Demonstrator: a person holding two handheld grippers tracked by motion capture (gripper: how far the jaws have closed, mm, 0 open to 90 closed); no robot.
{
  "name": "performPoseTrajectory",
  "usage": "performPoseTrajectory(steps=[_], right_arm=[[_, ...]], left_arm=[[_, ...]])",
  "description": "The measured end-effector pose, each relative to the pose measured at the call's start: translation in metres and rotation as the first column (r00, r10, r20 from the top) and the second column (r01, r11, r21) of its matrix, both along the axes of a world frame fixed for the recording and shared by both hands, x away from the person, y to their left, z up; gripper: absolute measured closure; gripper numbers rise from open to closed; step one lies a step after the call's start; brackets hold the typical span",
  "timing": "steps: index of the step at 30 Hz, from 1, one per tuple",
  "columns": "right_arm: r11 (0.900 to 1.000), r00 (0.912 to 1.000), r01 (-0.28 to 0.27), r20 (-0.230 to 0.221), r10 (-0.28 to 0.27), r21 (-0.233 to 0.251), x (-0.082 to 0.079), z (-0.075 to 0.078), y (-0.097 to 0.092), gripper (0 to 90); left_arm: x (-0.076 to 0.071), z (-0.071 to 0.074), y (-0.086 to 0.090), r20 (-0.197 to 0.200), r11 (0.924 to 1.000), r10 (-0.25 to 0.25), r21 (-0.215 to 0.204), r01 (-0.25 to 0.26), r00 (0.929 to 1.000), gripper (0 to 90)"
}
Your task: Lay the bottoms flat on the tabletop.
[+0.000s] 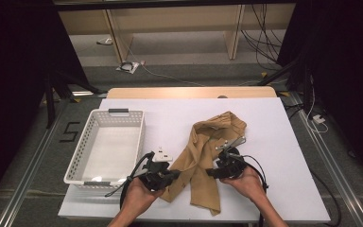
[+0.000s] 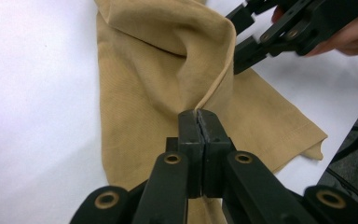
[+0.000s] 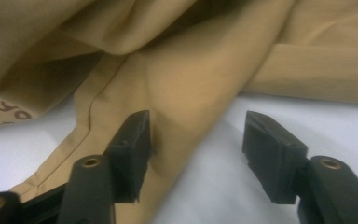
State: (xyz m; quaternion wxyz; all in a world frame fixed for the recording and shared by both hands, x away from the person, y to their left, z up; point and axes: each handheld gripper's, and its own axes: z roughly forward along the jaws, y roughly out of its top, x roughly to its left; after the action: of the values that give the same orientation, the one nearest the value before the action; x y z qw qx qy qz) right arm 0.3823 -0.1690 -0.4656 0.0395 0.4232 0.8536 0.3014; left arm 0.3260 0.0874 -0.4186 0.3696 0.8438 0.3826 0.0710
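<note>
Trousers of tan cotton lie crumpled at the centre of the white counter, long axis running from upper right to the frame's bottom edge, right of the white slatted plastic basket. The left claw is clamped on a raised fold. The right claw stands apart, straddling a leg edge just ahead, nothing gripped yet.
</note>
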Motion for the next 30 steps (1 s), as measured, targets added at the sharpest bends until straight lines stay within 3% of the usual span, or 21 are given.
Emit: performPoseTrajectory(steps=[5,9,11,16,17,22,23,24,30], right_arm=[[0.9998,0.9997,-0.013,-0.018,0.013,-0.015,0.003,-0.007,0.007,60.4],[0.9989,0.9999,-0.013,-0.003,0.013,-0.044,0.002,-0.007,0.007,82.8],[0.9985,0.9999,-0.017,0.002,0.017,-0.051,0.001,-0.006,0.004,88.8],[0.9986,0.9999,-0.01,0.009,0.011,-0.052,-0.002,0.004,-0.012,89.5],[0.9983,0.9995,0.029,0.011,-0.028,-0.05,-0.006,0.01,-0.028,89.5],[0.9939,0.9946,0.1,0.031,-0.099,-0.046,-0.013,0.015,-0.064,89.6],[0.9939,0.9946,0.1,0.031,-0.099,-0.046,-0.013,0.015,-0.064,89.6],[0.9906,0.9912,0.129,0.036,-0.127,-0.046,-0.013,0.017,-0.078,89.6],[0.9811,0.9809,0.19,0.049,-0.188,-0.035,-0.013,0.022,-0.102,89.5]], left_arm=[[0.001,0.001,0.002,-0.004,0.9999,0.008,-0.008,-0.008,1.0,88.7],[0.002,0.002,0.005,-0.003,0.9998,0.009,-0.015,-0.009,1.0,88.7],[0.002,0.003,0.006,-0.004,0.9996,0.014,-0.024,-0.014,0.9999,88.7],[0.003,0.005,0.01,-0.003,0.9993,0.022,-0.031,-0.022,0.9998,88.7],[0.003,0.005,0.012,-0.007,0.999,0.025,-0.038,-0.025,0.9997,88.7],[0.003,0.007,0.014,-0.011,0.9983,0.027,-0.051,-0.027,0.9996,88.7],[0.003,0.008,0.015,-0.013,0.9982,0.026,-0.053,-0.026,0.9996,88.7],[0.002,0.009,0.015,-0.012,0.9982,0.025,-0.055,-0.025,0.9996,88.7],[-0.002,0.008,0.022,-0.023,0.9984,0.023,-0.051,-0.024,0.9995,88.8]])
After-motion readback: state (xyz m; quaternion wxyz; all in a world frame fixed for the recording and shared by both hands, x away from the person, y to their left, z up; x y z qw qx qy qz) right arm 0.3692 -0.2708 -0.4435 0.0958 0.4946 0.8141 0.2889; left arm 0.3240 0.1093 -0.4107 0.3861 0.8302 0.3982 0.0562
